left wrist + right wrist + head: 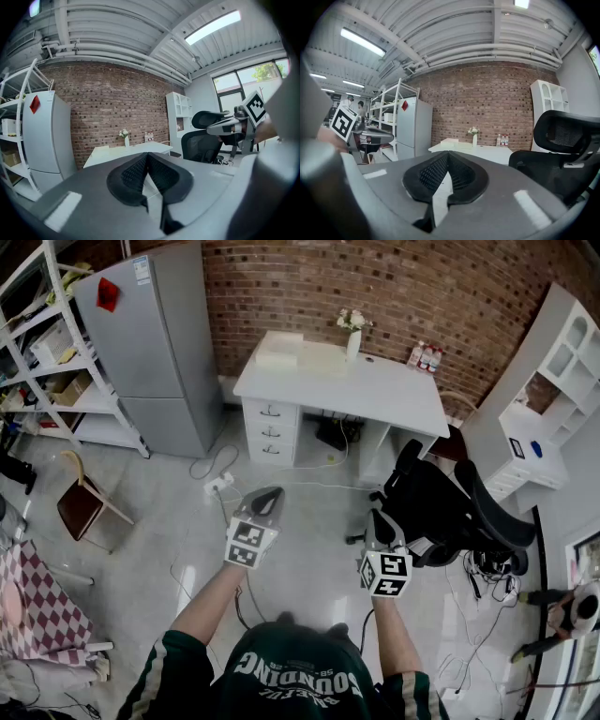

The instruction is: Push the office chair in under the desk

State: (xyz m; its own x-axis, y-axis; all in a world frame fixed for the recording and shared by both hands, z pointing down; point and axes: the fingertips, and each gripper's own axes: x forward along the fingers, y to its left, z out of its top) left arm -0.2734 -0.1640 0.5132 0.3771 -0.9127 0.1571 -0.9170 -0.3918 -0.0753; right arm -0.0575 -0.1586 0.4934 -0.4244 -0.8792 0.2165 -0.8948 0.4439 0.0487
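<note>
Head view: office chair (450, 512), upright, beside white desk (375, 390), seat facing picture-left, backrest at right; left gripper (270, 495), right gripper (378, 521): jaws closed, empty

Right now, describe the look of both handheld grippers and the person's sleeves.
The left gripper and right gripper look alike. Both have grey tongs with black, finely ribbed pads, and each carries a white cube printed with black square markers. The person wears a dark green top with white lettering and white-striped sleeves.
</note>
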